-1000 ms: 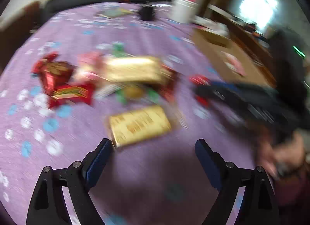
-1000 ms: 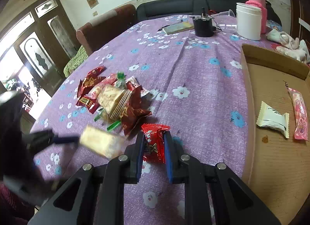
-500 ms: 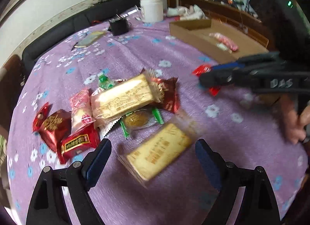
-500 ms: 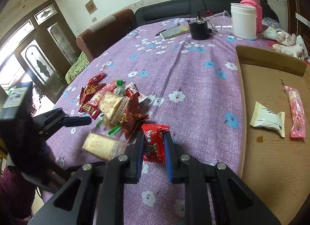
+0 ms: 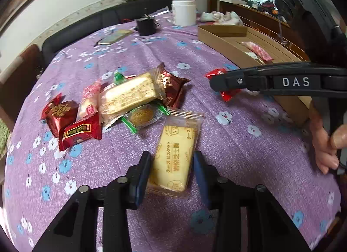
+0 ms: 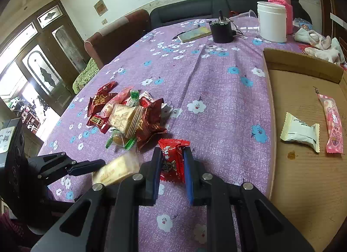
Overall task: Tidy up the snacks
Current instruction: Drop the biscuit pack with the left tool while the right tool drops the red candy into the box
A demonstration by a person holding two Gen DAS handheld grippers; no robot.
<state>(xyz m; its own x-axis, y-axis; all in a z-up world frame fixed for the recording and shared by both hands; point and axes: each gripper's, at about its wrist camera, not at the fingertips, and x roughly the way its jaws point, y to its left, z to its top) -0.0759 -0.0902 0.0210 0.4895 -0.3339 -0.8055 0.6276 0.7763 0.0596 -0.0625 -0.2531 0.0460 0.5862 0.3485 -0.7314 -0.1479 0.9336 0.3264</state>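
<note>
Left tongs (image 5: 171,170): jaws closing, one either side of the yellow biscuit packet (image 5: 174,156); packet lies flat on the counter (image 5: 249,165) between the blue pads, lengthwise along them, its far end sticking out past the tips; left pad looks to touch the wrapper edge, right pad seems a shade clear of it, though the wrapper film makes contact hard to judge; not counted as a grip.

Right tongs (image 6: 172,164): closed on the red candy packet (image 6: 172,159); both pads press its sides, the upper crimped end pokes out beyond the tips; from the left wrist view the packet sits at the tip of these tongs, above the cloth.

Snack pile (image 5: 121,104): on the purple flowered cloth just beyond the yellow biscuit packet; a long pale biscuit packet on top, dark red wrappers to either side, a green-edged round cookie packet nearest the left tongs, apart from them.

Cardboard tray (image 6: 303,67): on the counter to the right of the right tongs; holds a white packet (image 6: 300,131) and a pink stick packet (image 6: 333,125), side by side, near each other but not touching.

Far end of counter: white tub (image 6: 272,22), black cup (image 6: 221,30).

Person's hand (image 5: 325,145) on the right tongs' handle.
</note>
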